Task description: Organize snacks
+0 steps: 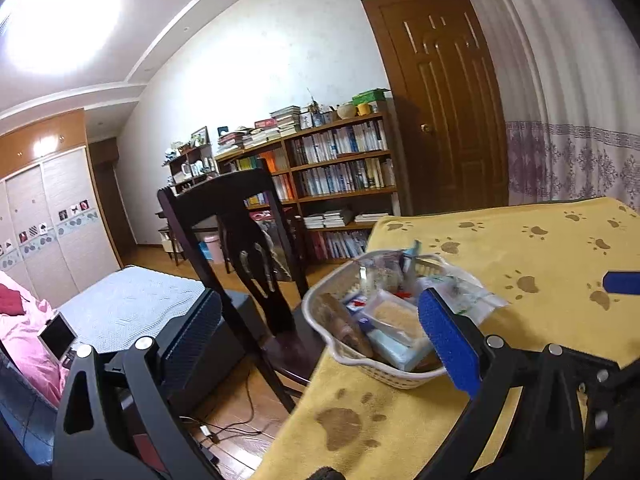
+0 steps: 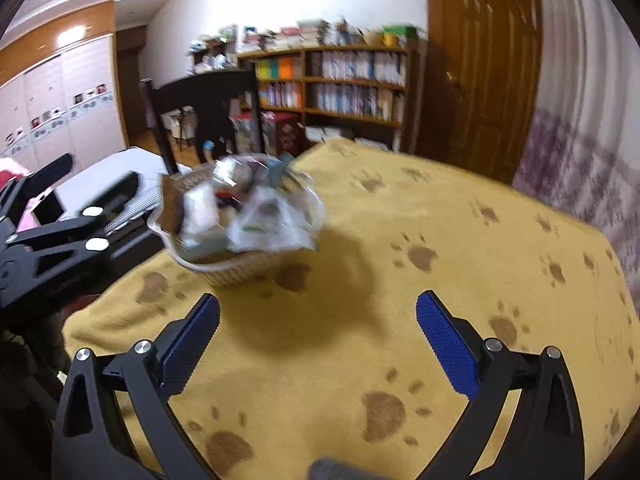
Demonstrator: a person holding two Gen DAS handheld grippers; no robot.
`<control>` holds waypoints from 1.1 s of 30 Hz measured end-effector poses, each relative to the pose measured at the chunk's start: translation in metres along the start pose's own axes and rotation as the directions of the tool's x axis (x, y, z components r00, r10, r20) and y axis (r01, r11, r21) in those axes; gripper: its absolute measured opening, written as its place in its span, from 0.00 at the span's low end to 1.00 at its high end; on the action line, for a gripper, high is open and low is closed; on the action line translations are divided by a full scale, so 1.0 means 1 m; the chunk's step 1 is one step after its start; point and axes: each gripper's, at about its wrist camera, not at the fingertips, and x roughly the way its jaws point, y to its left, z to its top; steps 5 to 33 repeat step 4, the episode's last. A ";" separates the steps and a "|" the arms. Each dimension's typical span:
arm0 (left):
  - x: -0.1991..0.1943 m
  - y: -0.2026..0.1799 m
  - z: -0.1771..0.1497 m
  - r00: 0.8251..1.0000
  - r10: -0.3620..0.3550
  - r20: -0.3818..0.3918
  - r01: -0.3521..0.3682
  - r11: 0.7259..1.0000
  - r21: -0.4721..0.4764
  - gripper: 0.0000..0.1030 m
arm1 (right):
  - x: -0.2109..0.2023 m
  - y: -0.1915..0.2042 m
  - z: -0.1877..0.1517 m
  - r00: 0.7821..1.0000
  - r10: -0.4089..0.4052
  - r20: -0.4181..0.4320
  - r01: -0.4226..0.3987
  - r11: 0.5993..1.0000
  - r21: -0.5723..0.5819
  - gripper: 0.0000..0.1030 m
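The right gripper (image 2: 318, 340) was spread wide over the yellow paw-print cloth (image 2: 460, 216) on the counter, holding nothing, and its view also caught the left gripper (image 2: 100, 216) off the counter's edge. The left gripper's own view showed it wide open and empty too, beside the white basket (image 1: 352, 356). Only that sharper view made out the wrapped snacks (image 1: 394, 316) heaped inside the basket, which sat at the counter's corner by a dark chair (image 1: 240, 240).

Home bedroom: bed (image 1: 132, 304), wardrobe (image 1: 48, 216) (bookshelves (image 1: 340, 172) too).
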 end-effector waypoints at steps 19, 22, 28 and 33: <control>-0.005 -0.027 -0.003 0.994 -0.103 -0.030 0.104 0.994 0.025 0.97 | 0.004 -0.047 -0.024 0.994 -0.072 -0.078 0.077 0.995 0.067 0.95; -0.005 -0.027 -0.003 0.994 -0.103 -0.030 0.104 0.994 0.025 0.97 | 0.004 -0.047 -0.024 0.994 -0.072 -0.078 0.077 0.995 0.067 0.95; -0.005 -0.027 -0.003 0.994 -0.103 -0.030 0.104 0.994 0.025 0.97 | 0.004 -0.047 -0.024 0.994 -0.072 -0.078 0.077 0.995 0.067 0.95; -0.005 -0.027 -0.003 0.994 -0.103 -0.030 0.104 0.994 0.025 0.97 | 0.004 -0.047 -0.024 0.994 -0.072 -0.078 0.077 0.995 0.067 0.95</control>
